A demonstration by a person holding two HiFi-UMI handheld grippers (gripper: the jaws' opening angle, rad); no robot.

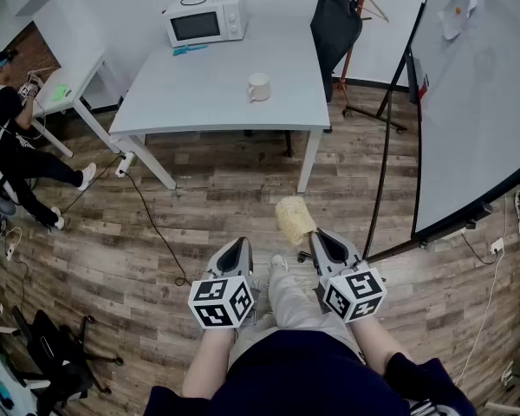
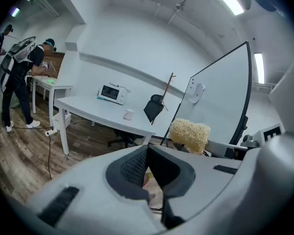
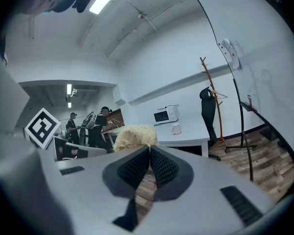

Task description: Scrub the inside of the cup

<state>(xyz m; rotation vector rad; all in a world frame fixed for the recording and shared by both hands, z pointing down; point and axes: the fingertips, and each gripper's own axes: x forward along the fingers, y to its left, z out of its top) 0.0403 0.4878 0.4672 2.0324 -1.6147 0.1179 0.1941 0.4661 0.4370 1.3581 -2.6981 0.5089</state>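
Note:
A white cup (image 1: 258,86) stands upright on the grey table (image 1: 199,94), far ahead of me; it also shows small in the left gripper view (image 2: 129,114) and in the right gripper view (image 3: 176,129). My right gripper (image 1: 316,235) (image 3: 149,148) is shut on a pale yellow scrub sponge (image 1: 295,219) (image 3: 134,136) that sticks out past its tips. The sponge (image 2: 188,133) also shows in the left gripper view. My left gripper (image 1: 240,243) (image 2: 147,148) is shut with nothing in it. Both hang low over the wooden floor, well short of the table.
A white microwave (image 1: 205,20) sits at the table's far end. A black chair (image 1: 334,24) and a coat stand are behind the table. A large whiteboard (image 1: 477,102) on a stand is at the right. People (image 1: 9,146) are at a small desk on the left. A cable (image 1: 147,215) runs across the floor.

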